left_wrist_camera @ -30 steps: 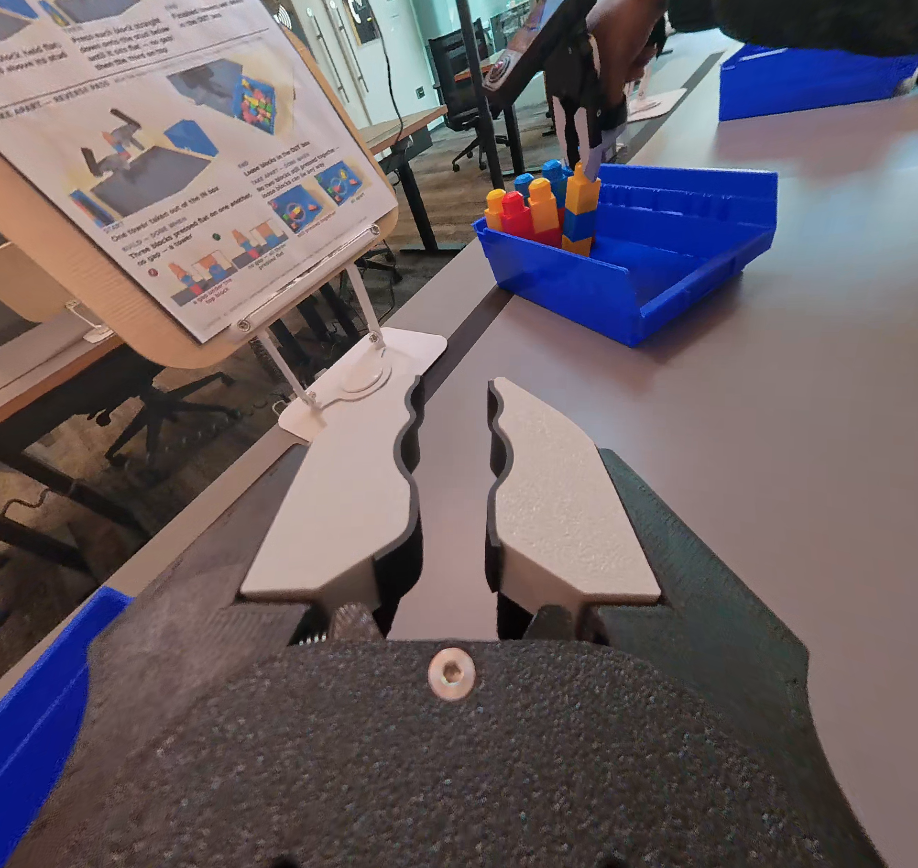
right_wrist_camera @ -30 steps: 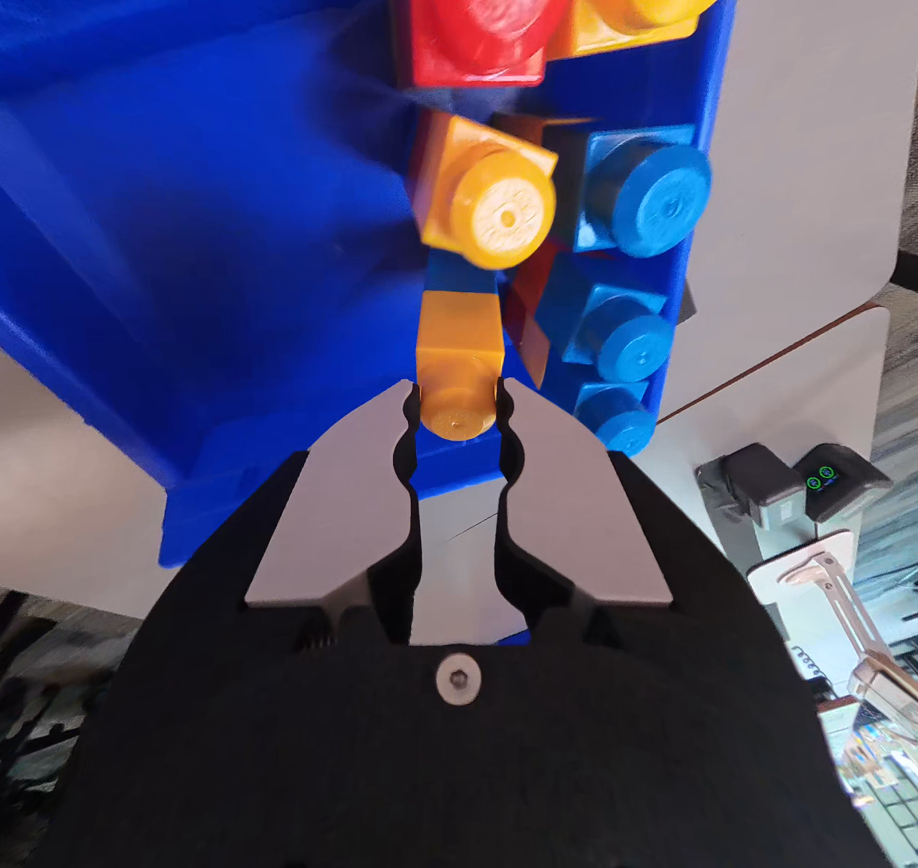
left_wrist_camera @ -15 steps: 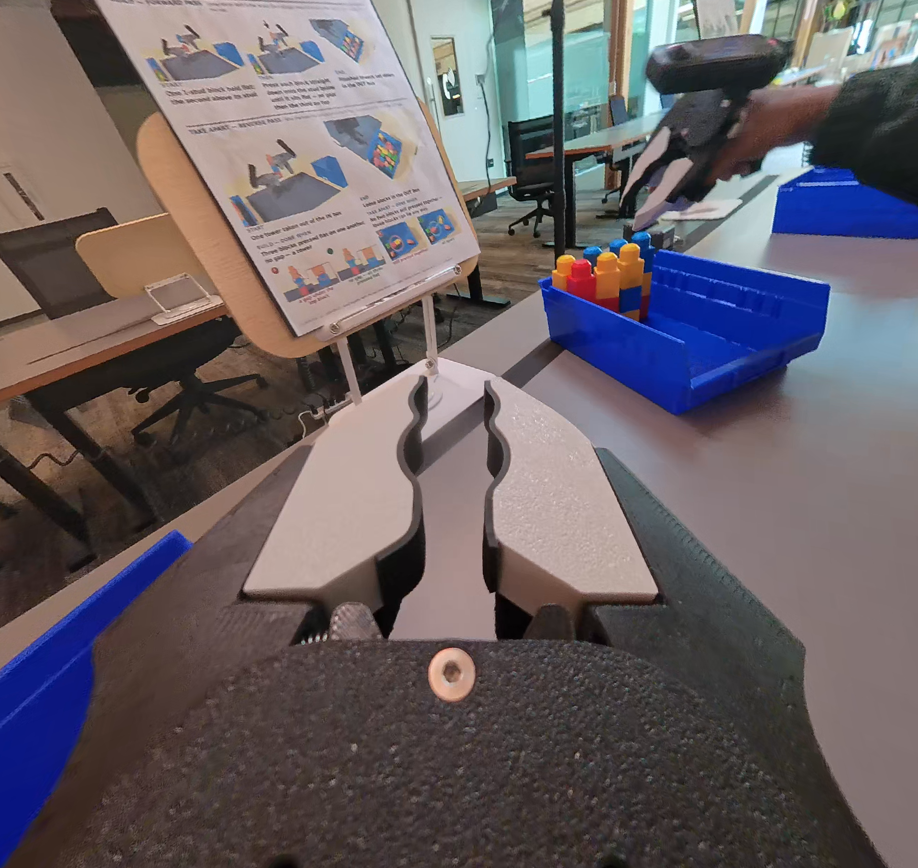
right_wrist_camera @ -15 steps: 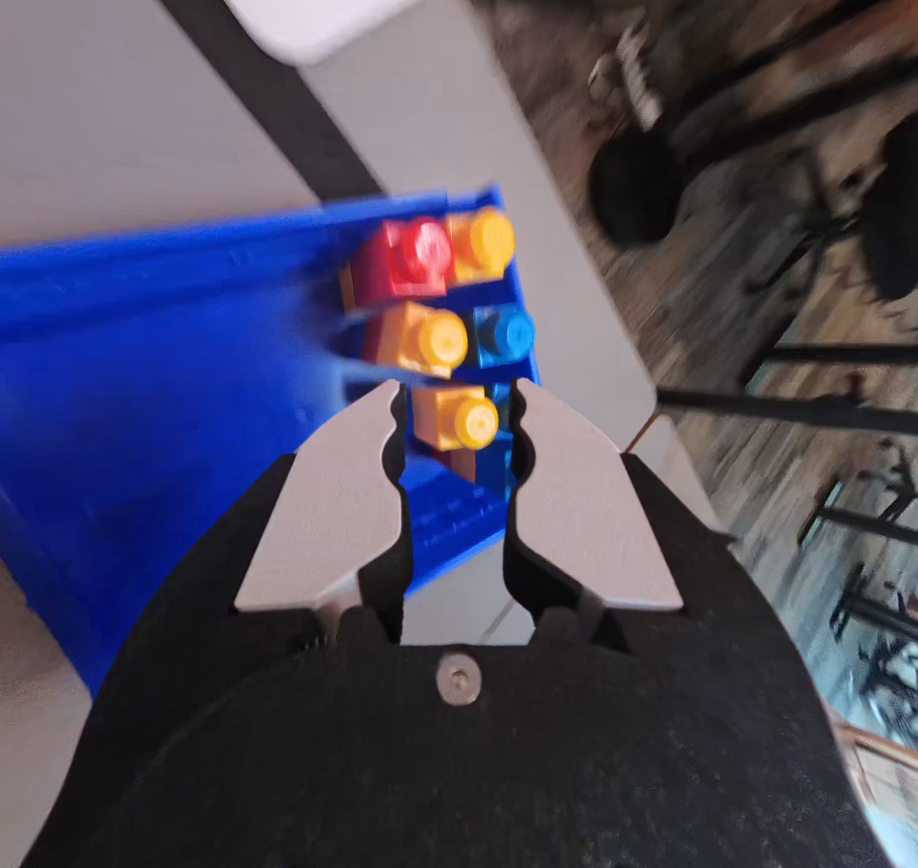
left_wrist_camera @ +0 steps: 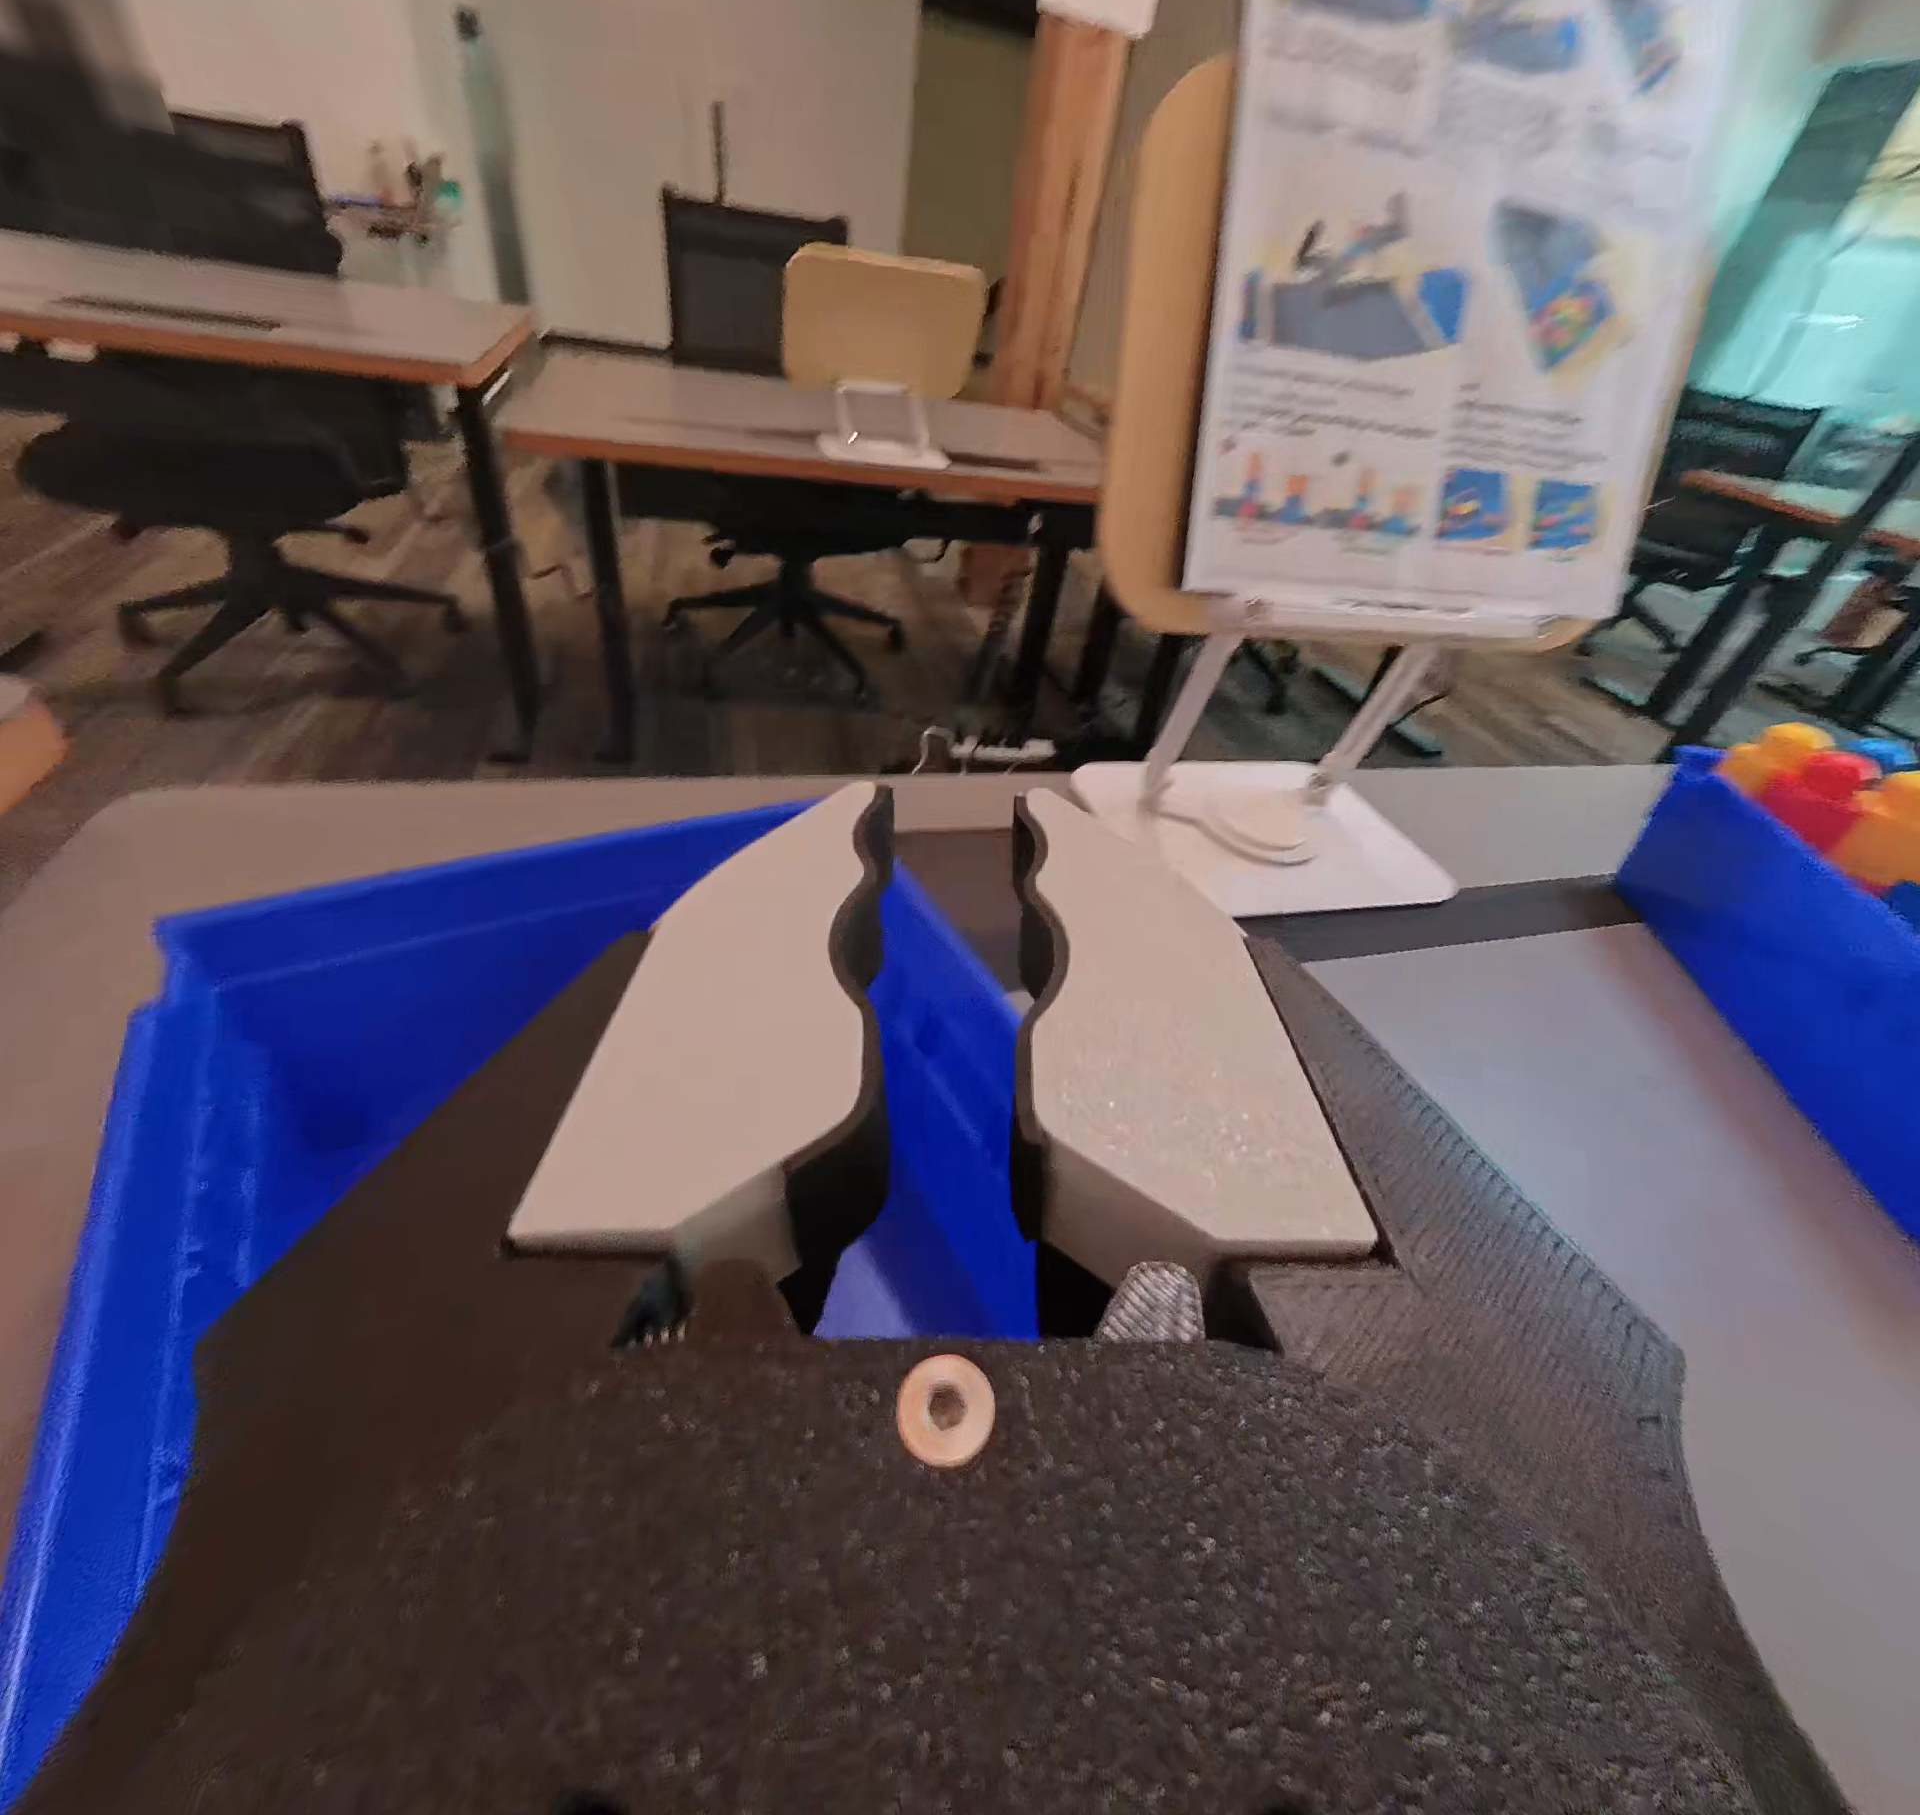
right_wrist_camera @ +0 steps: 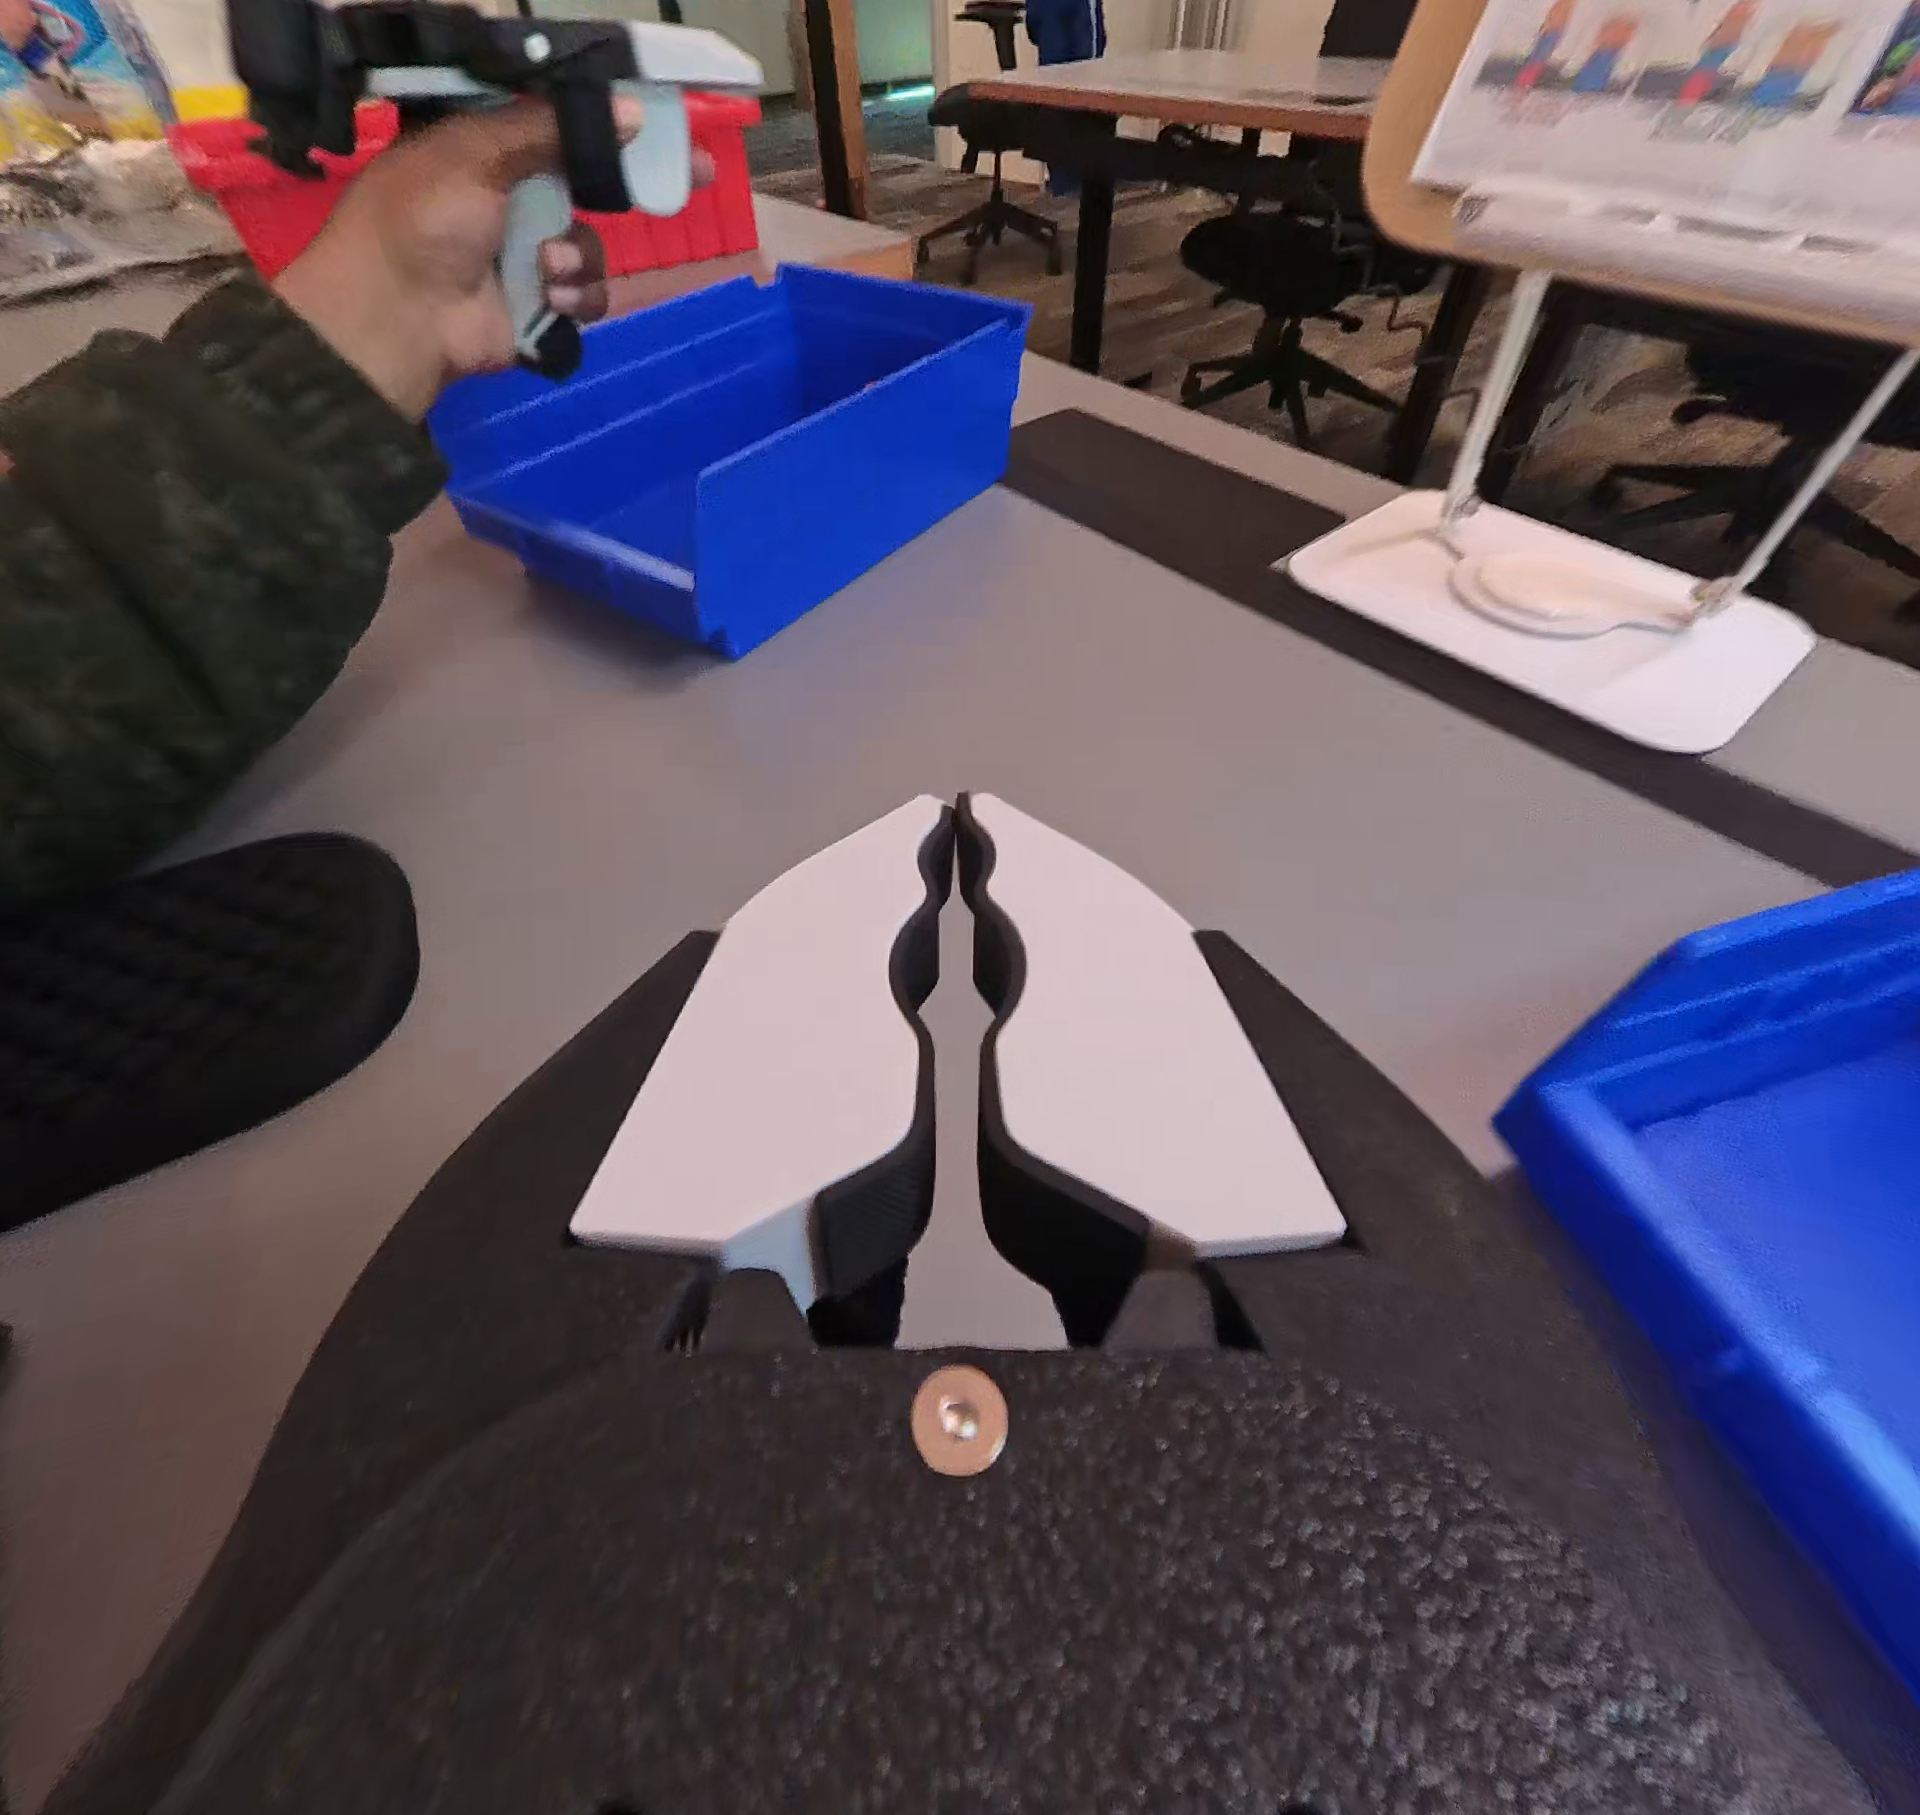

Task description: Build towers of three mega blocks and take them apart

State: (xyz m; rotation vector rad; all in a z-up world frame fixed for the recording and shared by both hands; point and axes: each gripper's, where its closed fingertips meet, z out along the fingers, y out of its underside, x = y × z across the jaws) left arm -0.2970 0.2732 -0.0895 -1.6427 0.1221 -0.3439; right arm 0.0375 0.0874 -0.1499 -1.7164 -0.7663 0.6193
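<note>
Left gripper [left_wrist_camera: 948, 825] hangs over the near blue bin [left_wrist_camera: 312, 996] at lower left, fingers parted with nothing between them. Right gripper [right_wrist_camera: 957, 807] sits low over the bare table [right_wrist_camera: 1195, 726], fingers pinched together at the tips, empty. The blocks [left_wrist_camera: 1834, 799] — red, yellow, orange — crowd the corner of the second bin [left_wrist_camera: 1766, 944] at the right edge. No tower is in hand; judging by that, a fresh pick comes next. Best to part the right fingers first, then straddle one stack squarely.

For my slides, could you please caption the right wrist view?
Right gripper shut and empty above the grey table, facing the empty blue bin and the left gripper.
</note>
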